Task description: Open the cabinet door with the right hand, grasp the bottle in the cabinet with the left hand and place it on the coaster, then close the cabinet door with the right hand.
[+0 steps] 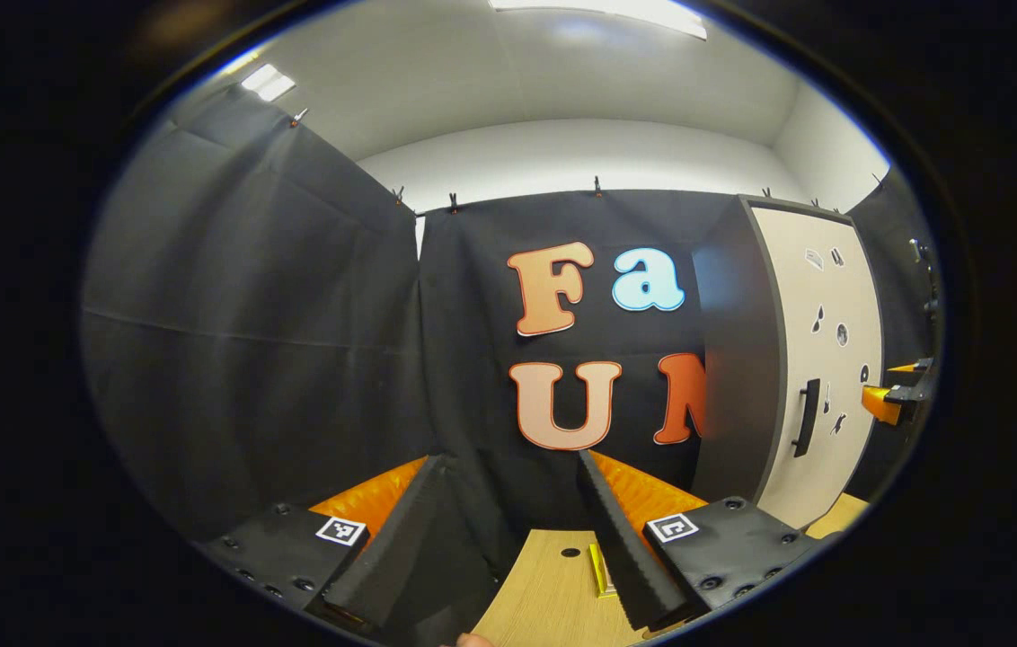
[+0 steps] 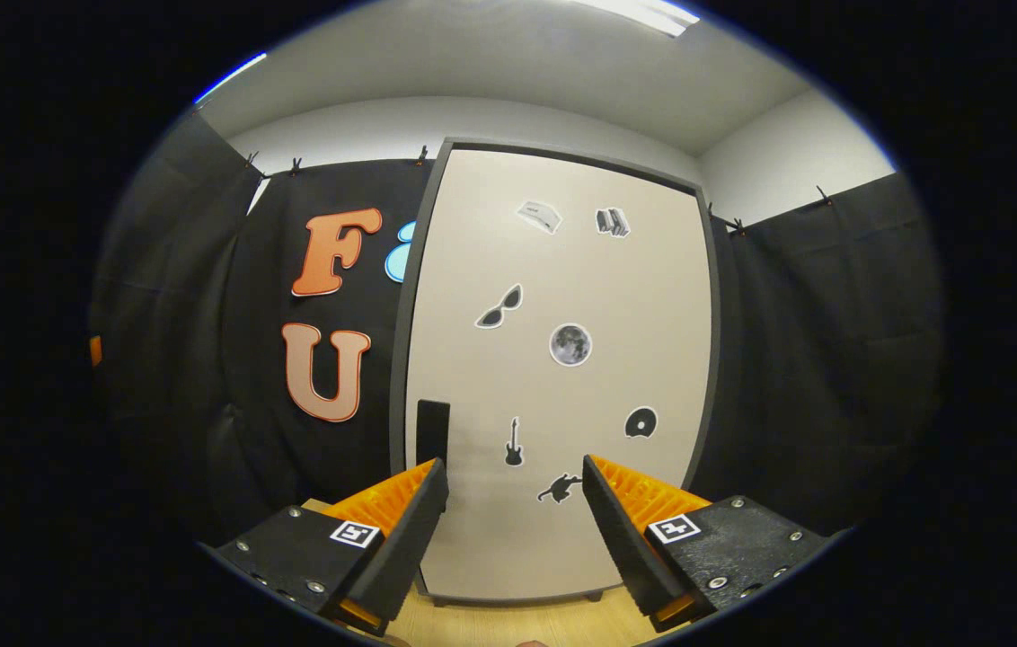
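No readable text or labels

Right gripper (image 2: 515,503) spread, facing closed cabinet door (image 2: 553,377)

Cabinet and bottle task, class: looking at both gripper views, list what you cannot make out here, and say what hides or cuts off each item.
- Bottle: the closed cabinet door hides whatever is inside, in both views.
- Door handle: in the right gripper view, its lower end sits behind a finger of the right gripper.
- Yellow item on the table: left gripper view; partly behind a finger of the left gripper, so unidentifiable.
- Door stickers: too small in the left gripper view.
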Motion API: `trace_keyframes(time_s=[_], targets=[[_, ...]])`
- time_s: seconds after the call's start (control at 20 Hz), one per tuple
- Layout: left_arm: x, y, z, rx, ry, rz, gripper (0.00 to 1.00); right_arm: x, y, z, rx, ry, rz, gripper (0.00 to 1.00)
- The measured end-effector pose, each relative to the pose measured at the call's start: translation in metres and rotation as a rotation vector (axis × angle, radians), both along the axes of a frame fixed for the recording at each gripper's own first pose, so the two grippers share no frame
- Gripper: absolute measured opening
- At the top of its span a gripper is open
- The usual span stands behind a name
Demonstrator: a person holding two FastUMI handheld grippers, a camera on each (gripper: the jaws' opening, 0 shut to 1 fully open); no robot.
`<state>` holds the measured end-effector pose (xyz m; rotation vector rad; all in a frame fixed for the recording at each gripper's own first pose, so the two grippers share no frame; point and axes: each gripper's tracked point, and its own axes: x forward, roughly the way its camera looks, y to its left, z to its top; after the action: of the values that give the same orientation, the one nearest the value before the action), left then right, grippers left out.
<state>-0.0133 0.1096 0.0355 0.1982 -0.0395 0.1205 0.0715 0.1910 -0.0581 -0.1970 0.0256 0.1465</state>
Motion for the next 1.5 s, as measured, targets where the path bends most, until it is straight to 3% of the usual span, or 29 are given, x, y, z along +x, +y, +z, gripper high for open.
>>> trace_keyframes(time_s=[0.65, 0.95, 1.05, 1.35, 1.5], targets=[[-0.014, 0.025, -0.008, 0.0, 0.012, 0.054, 0.98, 0.08, 0.055, -0.057, -0.028, 0.073, 0.034, 0.93], [-0.015, 0.032, -0.01, 0.006, 0.012, 0.078, 0.98, 0.098, 0.058, -0.077, 0.004, 0.134, 0.013, 0.82], [-0.015, 0.033, -0.01, 0.002, 0.015, 0.078, 0.99, 0.1, 0.063, -0.081, 0.019, 0.156, 0.034, 0.75], [-0.016, 0.036, -0.016, -0.009, 0.037, 0.089, 0.99, 0.098, 0.069, -0.092, 0.095, 0.227, 0.053, 0.39], [-0.015, 0.038, -0.018, -0.012, 0.045, 0.096, 0.98, 0.095, 0.069, -0.091, 0.086, 0.215, 0.057, 0.33]])
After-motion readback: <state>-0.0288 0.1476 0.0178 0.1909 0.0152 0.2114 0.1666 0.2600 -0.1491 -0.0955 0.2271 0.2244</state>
